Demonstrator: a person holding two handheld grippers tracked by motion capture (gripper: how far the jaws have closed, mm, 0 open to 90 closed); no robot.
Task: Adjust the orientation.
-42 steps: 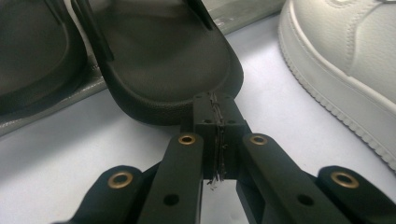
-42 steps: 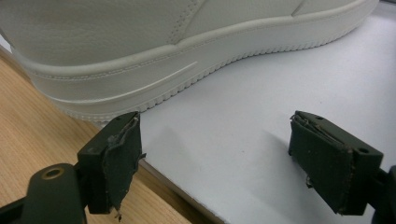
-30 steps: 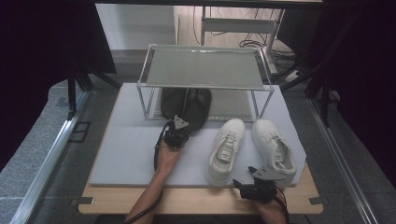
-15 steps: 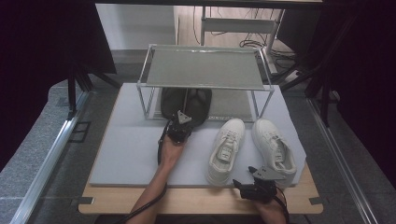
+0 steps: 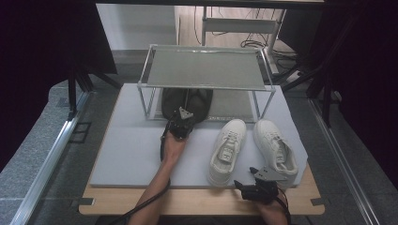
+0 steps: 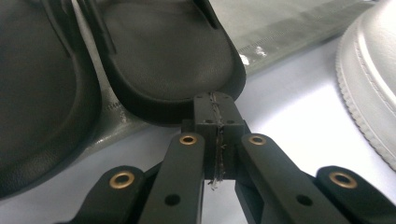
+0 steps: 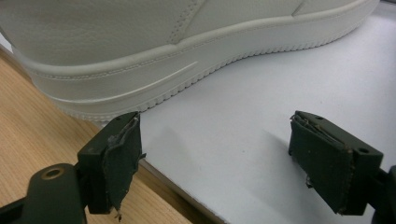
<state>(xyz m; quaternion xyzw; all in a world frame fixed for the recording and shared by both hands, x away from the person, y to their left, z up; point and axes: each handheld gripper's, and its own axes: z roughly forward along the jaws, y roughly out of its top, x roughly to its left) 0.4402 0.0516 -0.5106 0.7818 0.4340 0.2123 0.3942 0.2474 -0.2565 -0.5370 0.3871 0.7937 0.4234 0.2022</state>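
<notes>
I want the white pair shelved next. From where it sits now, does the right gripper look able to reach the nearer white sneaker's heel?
Probably yes. The right gripper is open, and the white sneaker heel lies just ahead of its jaws on the grey mat, with nothing between them.

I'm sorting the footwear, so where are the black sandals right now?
In the high view the black sandals lie side by side under the left half of the wire rack, at the far side of the grey mat, just beyond the shut left tool.
</notes>
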